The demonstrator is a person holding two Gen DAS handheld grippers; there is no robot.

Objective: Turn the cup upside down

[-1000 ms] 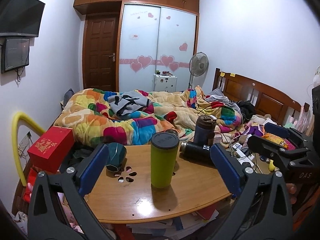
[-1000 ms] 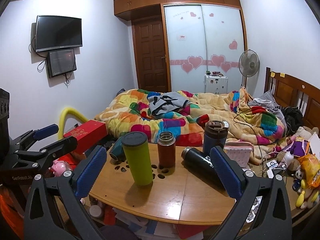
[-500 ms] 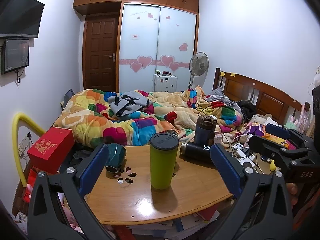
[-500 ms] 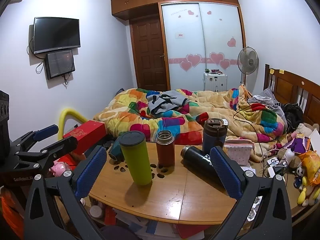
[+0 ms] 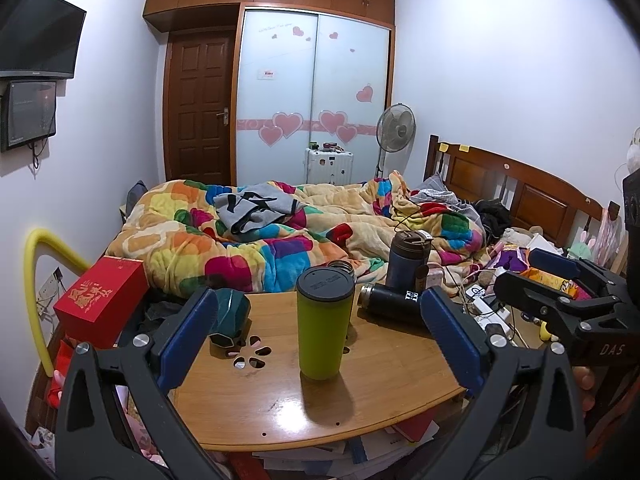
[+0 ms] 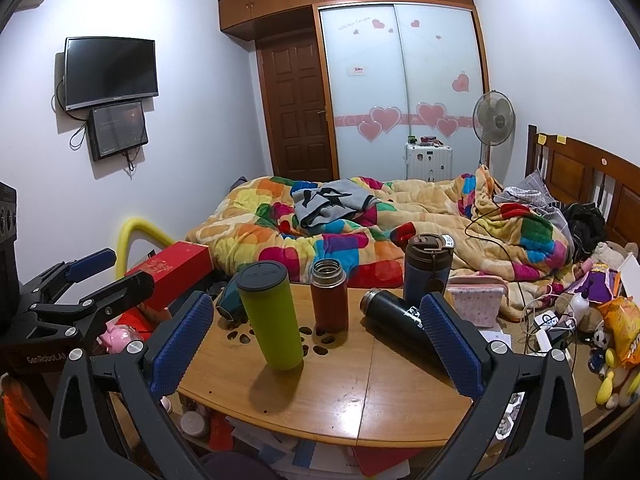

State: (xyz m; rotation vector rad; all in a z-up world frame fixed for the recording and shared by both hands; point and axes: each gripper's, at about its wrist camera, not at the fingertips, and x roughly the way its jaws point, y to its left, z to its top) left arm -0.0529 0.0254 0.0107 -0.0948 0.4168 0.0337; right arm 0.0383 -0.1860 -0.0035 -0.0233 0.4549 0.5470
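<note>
- Left gripper [image 5: 318, 328]: jaws spread wide, grasping nothing; the green cup [image 5: 324, 324] stands upright between them on the wooden table [image 5: 384, 396], lid on top
- Left view hides most of the brown flask behind the cup; right view shows the brown flask [image 6: 329, 295] whole, open-mouthed
- Right gripper [image 6: 316, 340]: released, empty; black bottle [image 6: 394, 326] lies on its side beside the blue tumbler [image 6: 427, 268]

We are in a home bedroom: a bed [image 6: 420, 220] with a colourful quilt [image 5: 248, 240] at 12 o'clock, sliding wardrobe [image 6: 404, 92] behind, wall television [image 6: 110, 72] at 10 o'clock.
</note>
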